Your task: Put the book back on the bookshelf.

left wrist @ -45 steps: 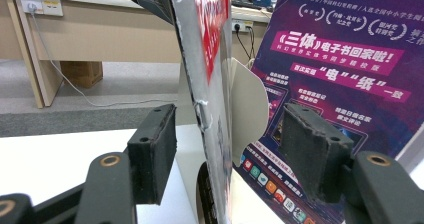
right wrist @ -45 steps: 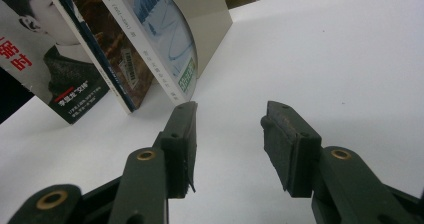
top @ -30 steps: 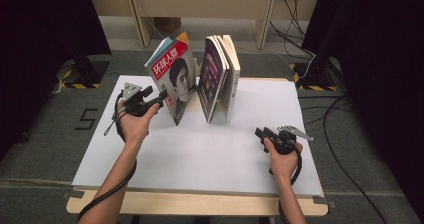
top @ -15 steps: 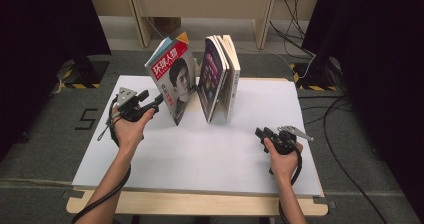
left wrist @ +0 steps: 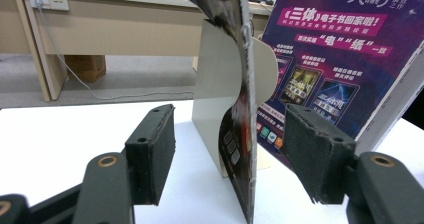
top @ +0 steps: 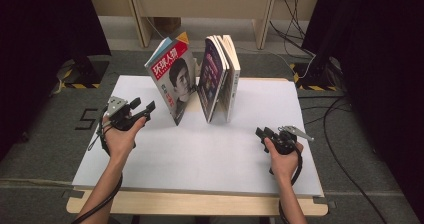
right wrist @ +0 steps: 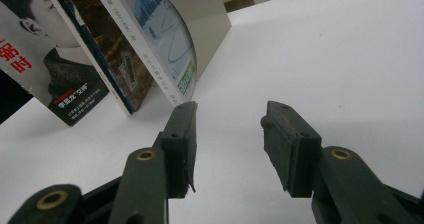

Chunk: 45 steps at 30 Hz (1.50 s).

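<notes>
1. A white rectangular surface (top: pixel 200 154) carries two leaning groups of reading matter near the middle of its far edge.
2. The glossy magazine with a portrait cover and red title (top: pixel 172 81) stands tilted on the left; the purple-covered book stack (top: pixel 218 76) leans just beside it on the right, and the two groups meet near their tops.
3. The left tongs (top: pixel 146 111), held in the person's left hand (top: pixel 120 134), hover near the left edge, just beside the magazine's lower left corner.
4. In the left gripper view the left tongs (left wrist: pixel 227 154) are released, jaws spread wide; the magazine's thin curved edge (left wrist: pixel 245 109) stands between them, and neither pad presses on it.
5. A cream-coloured bookend plate (left wrist: pixel 212 84) stands upright behind that edge.
6. The right tongs (top: pixel 261 133), held in the right hand (top: pixel 282 156), sit near the right edge, well apart from the books.
7. In the right gripper view the right tongs (right wrist: pixel 227 141) are released, with bare surface between the jaws.
</notes>
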Available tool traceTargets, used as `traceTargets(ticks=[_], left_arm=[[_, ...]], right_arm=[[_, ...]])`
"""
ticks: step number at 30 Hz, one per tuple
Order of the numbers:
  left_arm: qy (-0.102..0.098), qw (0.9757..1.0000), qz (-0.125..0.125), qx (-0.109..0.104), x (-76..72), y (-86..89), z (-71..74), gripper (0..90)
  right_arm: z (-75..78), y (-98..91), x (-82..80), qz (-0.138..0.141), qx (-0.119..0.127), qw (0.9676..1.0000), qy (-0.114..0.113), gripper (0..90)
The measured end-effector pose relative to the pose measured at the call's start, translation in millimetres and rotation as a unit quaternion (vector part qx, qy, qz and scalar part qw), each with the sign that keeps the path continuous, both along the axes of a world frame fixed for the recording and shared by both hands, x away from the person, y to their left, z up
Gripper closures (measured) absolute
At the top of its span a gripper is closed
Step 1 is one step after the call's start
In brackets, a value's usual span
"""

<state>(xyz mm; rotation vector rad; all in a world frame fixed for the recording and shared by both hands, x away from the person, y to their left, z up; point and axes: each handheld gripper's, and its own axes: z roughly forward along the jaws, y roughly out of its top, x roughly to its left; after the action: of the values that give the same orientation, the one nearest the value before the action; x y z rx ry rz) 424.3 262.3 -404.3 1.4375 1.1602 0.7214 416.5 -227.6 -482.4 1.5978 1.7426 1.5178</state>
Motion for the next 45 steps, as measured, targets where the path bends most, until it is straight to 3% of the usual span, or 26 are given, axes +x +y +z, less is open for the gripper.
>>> traceTargets(ticks=[34,37,45], left_arm=[[0.018,0.9993,0.026,0.018,-31.4,47.0,-38.0,37.1],[0.021,0.9989,0.028,0.030,-35.7,52.6,-44.6,37.0],[0.027,0.9986,0.031,0.034,-42.3,63.8,-59.6,36.4]], right_arm=[[-0.1,1.7,-0.4,0.001,-0.001,1.0000,0.001,56.9],[-0.2,1.6,-0.4,-0.001,-0.001,1.0000,0.001,57.0],[-0.8,3.0,-0.6,0.001,0.000,1.0000,0.003,56.9]])
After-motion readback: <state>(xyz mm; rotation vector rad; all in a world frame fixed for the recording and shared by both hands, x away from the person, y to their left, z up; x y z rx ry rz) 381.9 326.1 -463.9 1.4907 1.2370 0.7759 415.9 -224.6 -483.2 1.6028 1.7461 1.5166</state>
